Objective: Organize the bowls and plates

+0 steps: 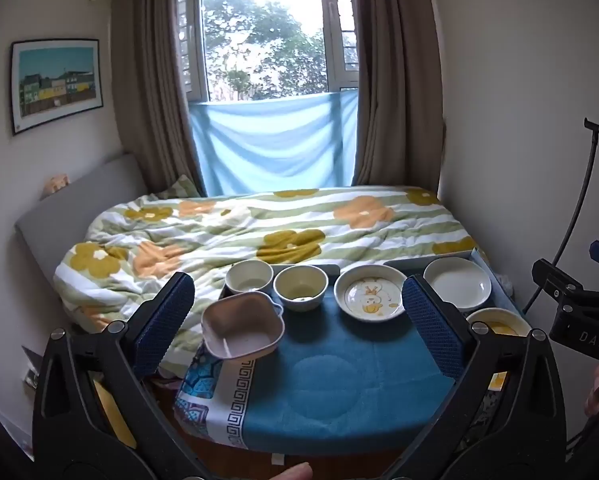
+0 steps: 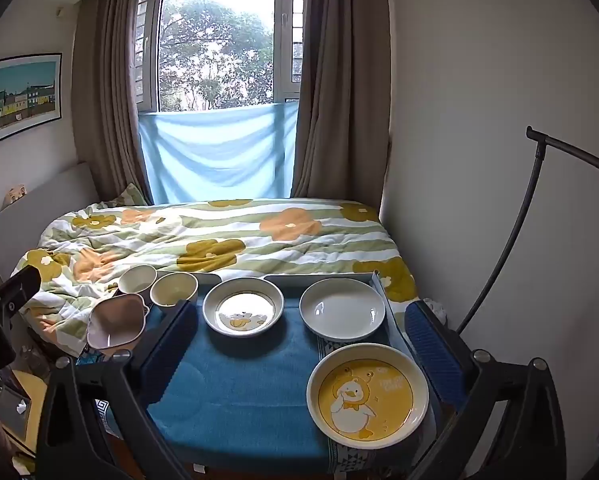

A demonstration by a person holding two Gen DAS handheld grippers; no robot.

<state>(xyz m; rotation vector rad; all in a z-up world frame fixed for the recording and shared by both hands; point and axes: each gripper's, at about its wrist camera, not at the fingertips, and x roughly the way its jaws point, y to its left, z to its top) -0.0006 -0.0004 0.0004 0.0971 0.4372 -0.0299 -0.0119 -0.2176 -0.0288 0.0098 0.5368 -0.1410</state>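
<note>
On a table under a blue cloth stand three bowls and three plates. At the left are a pink square bowl, a white round bowl and a cream round bowl. A duck-print deep plate, a plain white plate and a yellow duck plate lie to the right. My left gripper hangs open above the cloth, holding nothing. My right gripper is open too, with its jaws either side of the plates.
A bed with a flowered quilt lies right behind the table. Curtains and a window stand at the back. A wall is close on the right, with a black stand and cable beside it. A tray edge runs behind the plates.
</note>
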